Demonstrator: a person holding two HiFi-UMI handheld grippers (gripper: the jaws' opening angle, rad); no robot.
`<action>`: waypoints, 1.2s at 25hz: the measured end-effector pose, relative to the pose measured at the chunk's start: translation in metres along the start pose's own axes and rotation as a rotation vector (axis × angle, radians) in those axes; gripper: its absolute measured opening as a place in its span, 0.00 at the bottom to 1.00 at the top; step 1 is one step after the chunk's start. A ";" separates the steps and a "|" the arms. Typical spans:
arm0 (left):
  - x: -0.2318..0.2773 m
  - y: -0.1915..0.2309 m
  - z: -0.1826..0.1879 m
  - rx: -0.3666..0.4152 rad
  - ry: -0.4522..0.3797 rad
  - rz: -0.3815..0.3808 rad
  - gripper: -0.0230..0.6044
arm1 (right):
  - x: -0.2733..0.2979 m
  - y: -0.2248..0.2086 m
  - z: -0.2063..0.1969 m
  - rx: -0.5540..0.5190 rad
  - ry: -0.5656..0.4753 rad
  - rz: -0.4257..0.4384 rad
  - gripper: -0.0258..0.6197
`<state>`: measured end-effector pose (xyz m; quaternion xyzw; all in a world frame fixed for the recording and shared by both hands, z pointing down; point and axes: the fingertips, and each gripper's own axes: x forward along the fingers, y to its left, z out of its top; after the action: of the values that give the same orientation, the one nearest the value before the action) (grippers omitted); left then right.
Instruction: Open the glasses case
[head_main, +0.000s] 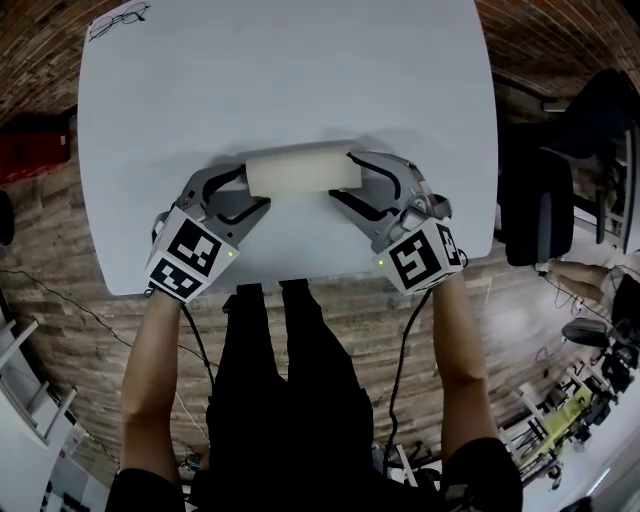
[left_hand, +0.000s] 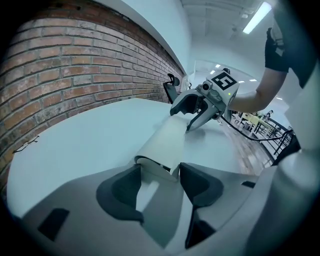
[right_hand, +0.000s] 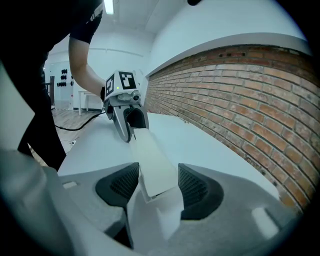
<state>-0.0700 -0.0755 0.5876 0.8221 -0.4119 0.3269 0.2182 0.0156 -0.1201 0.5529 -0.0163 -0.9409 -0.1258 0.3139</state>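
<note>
White table (head_main: 300, 80), brick wall (left_hand: 75, 65) beside; left gripper (head_main: 255, 188) and right gripper (head_main: 342, 176) fingers pinch glasses case (head_main: 300, 170) ends.

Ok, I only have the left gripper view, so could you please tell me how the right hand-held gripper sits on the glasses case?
Observer: Its own view shows that end of the glasses case between the pads of the right hand-held gripper, which touch both sides.
Operator: Thank you. Where on the table does the case lie?
Observer: The head view shows it crosswise, close to the near edge of the table, with the left hand-held gripper at its other end.
</note>
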 end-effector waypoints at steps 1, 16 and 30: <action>0.000 0.000 0.000 0.001 0.000 0.000 0.43 | -0.001 -0.001 0.001 0.011 -0.006 0.002 0.42; -0.001 -0.001 -0.001 0.007 -0.006 0.006 0.43 | -0.003 -0.005 0.008 0.033 -0.025 0.052 0.35; -0.003 0.002 -0.002 0.013 0.004 0.023 0.43 | -0.001 -0.018 0.019 -0.014 -0.013 0.069 0.21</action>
<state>-0.0744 -0.0735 0.5871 0.8182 -0.4185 0.3336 0.2099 0.0036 -0.1326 0.5338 -0.0516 -0.9410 -0.1215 0.3116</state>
